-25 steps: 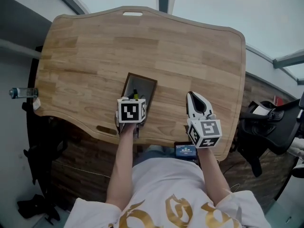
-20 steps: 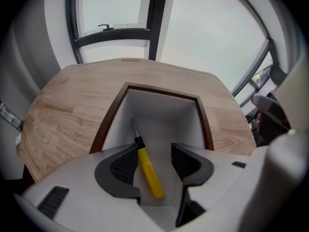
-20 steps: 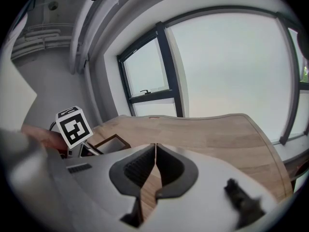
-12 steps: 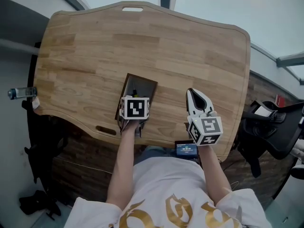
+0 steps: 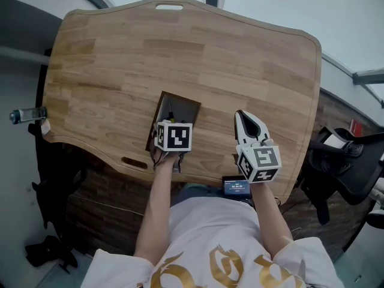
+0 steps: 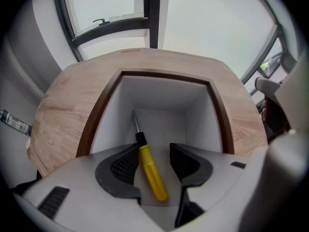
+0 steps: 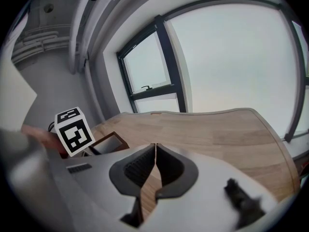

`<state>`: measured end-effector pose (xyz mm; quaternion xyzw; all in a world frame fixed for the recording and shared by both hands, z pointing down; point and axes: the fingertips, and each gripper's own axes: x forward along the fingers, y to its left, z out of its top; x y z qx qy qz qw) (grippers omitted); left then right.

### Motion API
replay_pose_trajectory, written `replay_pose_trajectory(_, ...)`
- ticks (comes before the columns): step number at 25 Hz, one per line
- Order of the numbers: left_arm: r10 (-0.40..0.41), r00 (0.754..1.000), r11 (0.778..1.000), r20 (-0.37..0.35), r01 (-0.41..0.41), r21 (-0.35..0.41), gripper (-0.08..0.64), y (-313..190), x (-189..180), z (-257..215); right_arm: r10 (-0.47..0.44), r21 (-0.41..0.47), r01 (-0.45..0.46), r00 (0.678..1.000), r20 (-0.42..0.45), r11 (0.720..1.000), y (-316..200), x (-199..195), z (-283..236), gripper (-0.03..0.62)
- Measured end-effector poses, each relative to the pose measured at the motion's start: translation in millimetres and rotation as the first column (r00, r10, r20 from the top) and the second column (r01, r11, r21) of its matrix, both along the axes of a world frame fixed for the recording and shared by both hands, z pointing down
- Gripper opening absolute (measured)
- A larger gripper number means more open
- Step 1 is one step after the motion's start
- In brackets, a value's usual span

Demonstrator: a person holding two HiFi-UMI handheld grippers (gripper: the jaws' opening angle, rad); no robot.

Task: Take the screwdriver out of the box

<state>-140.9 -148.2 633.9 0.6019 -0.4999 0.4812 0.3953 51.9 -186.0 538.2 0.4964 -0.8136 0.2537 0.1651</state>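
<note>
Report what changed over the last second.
The left gripper sank lower into the box; its jaws are closing around the yellow screwdriver, not yet gripping it. The right gripper stayed shut over the table; the box did not move.

Light wood desk, rounded corners, far slot cut by the far edge, near slot by the near-left edge. Open brown box, white inside, sits near the near edge, left of middle.
</note>
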Motion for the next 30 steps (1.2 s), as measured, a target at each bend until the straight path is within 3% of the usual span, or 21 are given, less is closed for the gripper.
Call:
replay_pose_trajectory(8,0.003,1.0,1.0,0.003,-0.003,-0.008,0.192,-1,1,2,-0.007,-0.002,0.007,1.0,0.002,1.0,-4,-2,2,0.032)
replay_pose_trajectory(13,-0.014,0.998,0.994,-0.059,0.007,-0.108,0.192,12,6,15,-0.014,0.001,0.014,1.0,-0.001,1.0,-4,-4,0,0.033)
replay_pose_trajectory(30,0.009,0.998,0.994,-0.056,-0.014,-0.105,0.192,11,7,16,-0.001,-0.012,0.001,1.0,0.006,1.0,-3,5,1,0.032)
